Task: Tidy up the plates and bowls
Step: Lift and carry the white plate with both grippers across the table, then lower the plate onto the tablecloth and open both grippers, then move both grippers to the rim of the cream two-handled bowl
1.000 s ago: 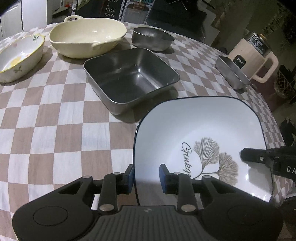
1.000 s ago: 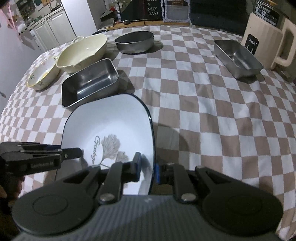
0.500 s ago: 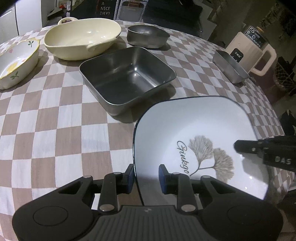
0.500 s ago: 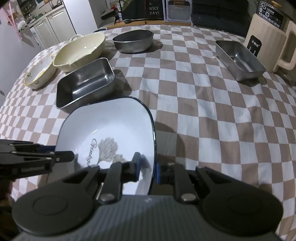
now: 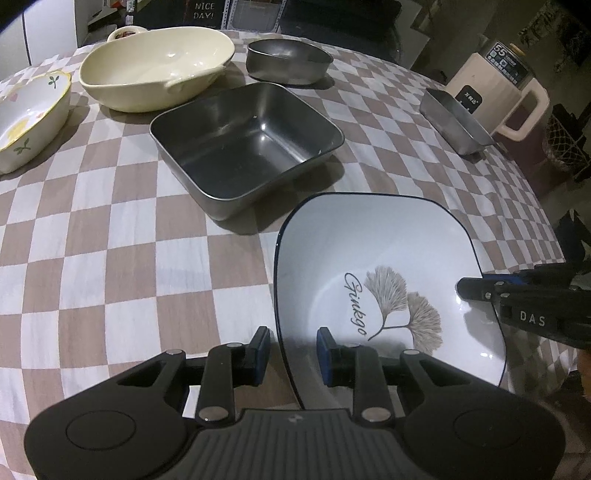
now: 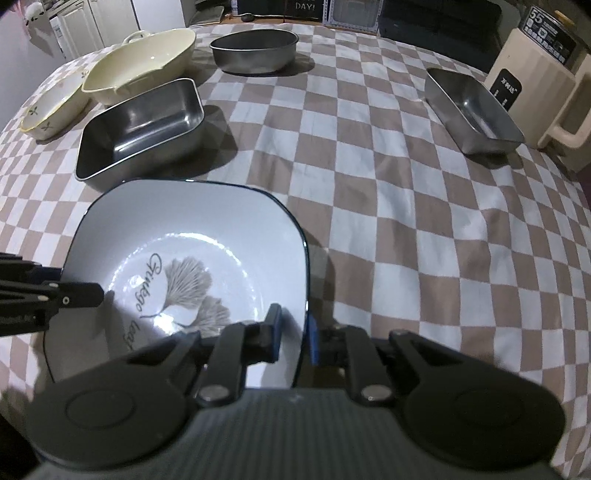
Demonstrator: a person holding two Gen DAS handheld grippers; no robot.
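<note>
A brown-and-white checkered tablecloth [image 6: 388, 192] covers the table. Beyond its far right edge stands a cream appliance [image 5: 498, 92] with a handle and a lit display. At the back, a dark sign [image 5: 204, 10] reads "NICE DAY!", and white cabinets [image 6: 92, 22] stand far left.

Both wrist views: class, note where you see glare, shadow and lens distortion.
Left wrist view: the checked tablecloth bulges, and the square steel pan casts a shadow towards the camera. Right wrist view: glare spots on the white ginkgo plate; dark, vignetted corners.
</note>
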